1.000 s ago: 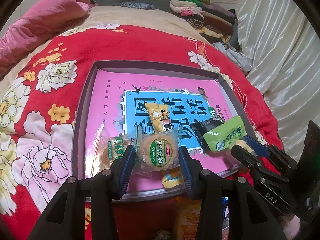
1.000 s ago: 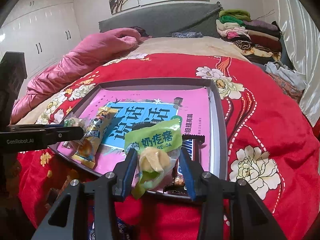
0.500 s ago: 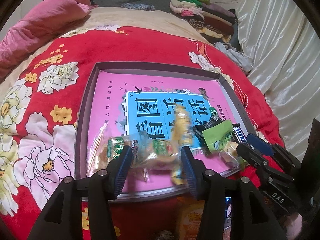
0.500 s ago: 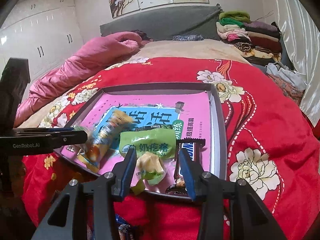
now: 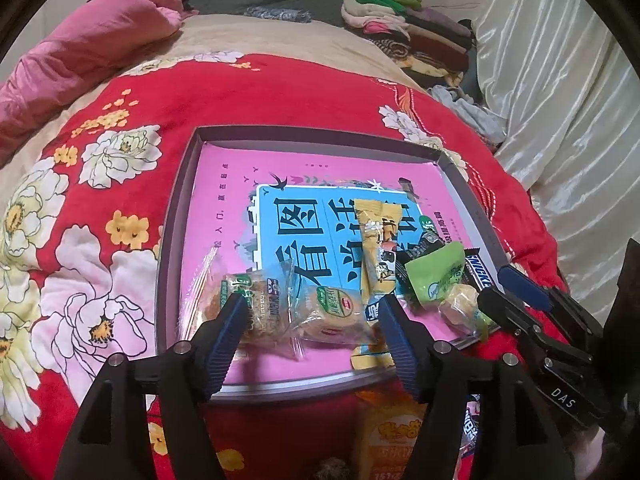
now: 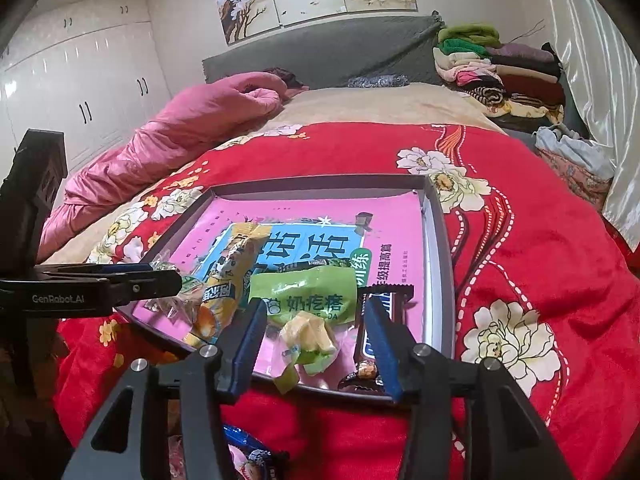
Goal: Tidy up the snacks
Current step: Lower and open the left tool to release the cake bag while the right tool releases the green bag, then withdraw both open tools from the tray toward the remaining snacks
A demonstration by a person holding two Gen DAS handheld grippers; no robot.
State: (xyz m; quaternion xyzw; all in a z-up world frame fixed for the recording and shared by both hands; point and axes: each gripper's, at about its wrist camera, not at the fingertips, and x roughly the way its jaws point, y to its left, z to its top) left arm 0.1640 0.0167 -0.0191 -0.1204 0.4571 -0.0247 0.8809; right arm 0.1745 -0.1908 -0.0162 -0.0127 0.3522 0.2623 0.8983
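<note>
On the red floral bedspread (image 5: pixel 280 92) sits a shallow grey-rimmed tray (image 5: pixel 176 216) lined with a pink and blue printed book cover (image 5: pixel 224 200), and the snacks lie bunched along its near edge. The left gripper (image 5: pixel 312 320) stands with its jaws apart, 2 clear-wrapped round pastries with green labels (image 5: pixel 332 312) lying loose on the tray between the blue fingers (image 5: pixel 230 322). The right gripper (image 6: pixel 314 340) is likewise spread wide, straddling a green crinkly pouch of pale yellow candy (image 6: pixel 308 304) without pinching it. Beside these lie a long yellow wrapped bar (image 5: pixel 378 248) and a dark Snickers bar (image 6: pixel 370 320) touching the right inner finger. More packets, including an orange one (image 5: pixel 390 436), wait below the tray's edge. These packs look light, soft and slick; the pastries would likely crush or crumble under a hard squeeze, so the better hold is probably across the sealed film ends or gently over the middle, closing only until the wrapper stops slipping.
</note>
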